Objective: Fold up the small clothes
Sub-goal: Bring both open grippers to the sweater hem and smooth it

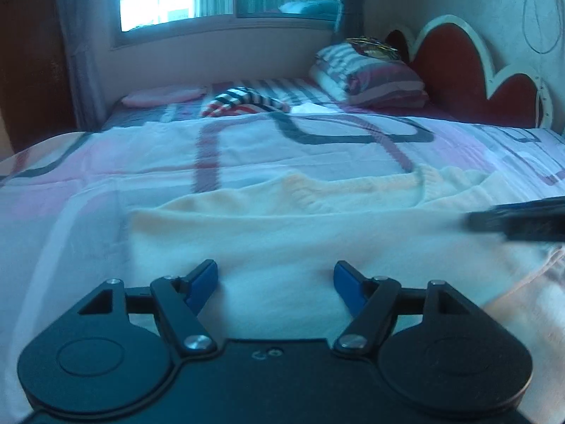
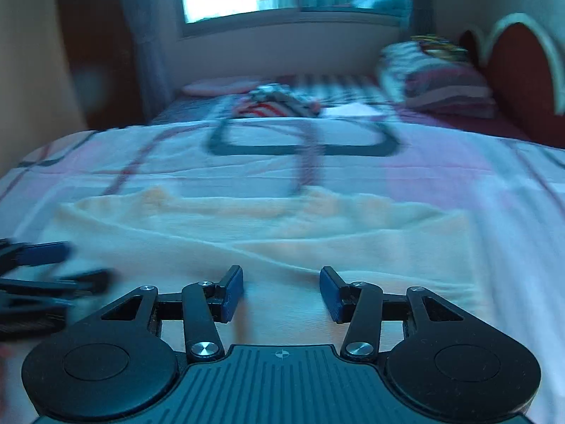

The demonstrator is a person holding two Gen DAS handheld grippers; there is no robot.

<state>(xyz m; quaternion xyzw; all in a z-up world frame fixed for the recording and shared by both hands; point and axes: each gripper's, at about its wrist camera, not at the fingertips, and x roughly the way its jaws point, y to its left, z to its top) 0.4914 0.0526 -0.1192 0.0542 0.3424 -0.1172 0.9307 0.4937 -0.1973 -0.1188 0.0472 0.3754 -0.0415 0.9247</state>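
**Cream top flat on the bed, both tools empty above it**

Cream knit, soft and thin-looking, fills the lower middle of both wrist views: a small top (image 1: 268, 219) lies spread on the patterned bedspread (image 1: 106, 162), its ribbed neckline toward the upper part of the cloth. The left gripper (image 1: 275, 282) sits low at the bottom centre of its frame, blue fingers (image 1: 203, 282) spread wide with nothing between them. The right gripper (image 2: 281, 293) is likewise spread and empty over the near hem; it also shows as a dark blur at the right edge of the left view.

Both views are smeared, so the tools are likely moving fast. A hasty pinch could gather bedspread along with the knit and drag the whole layout askew. Wrinkles already run across the cloth in the right view; folding over them would set a crooked crease. Uneven grips would skew the fold. The striped garment (image 1: 243, 100) and pillows (image 1: 370, 74), upper middle and upper right, lie well apart.
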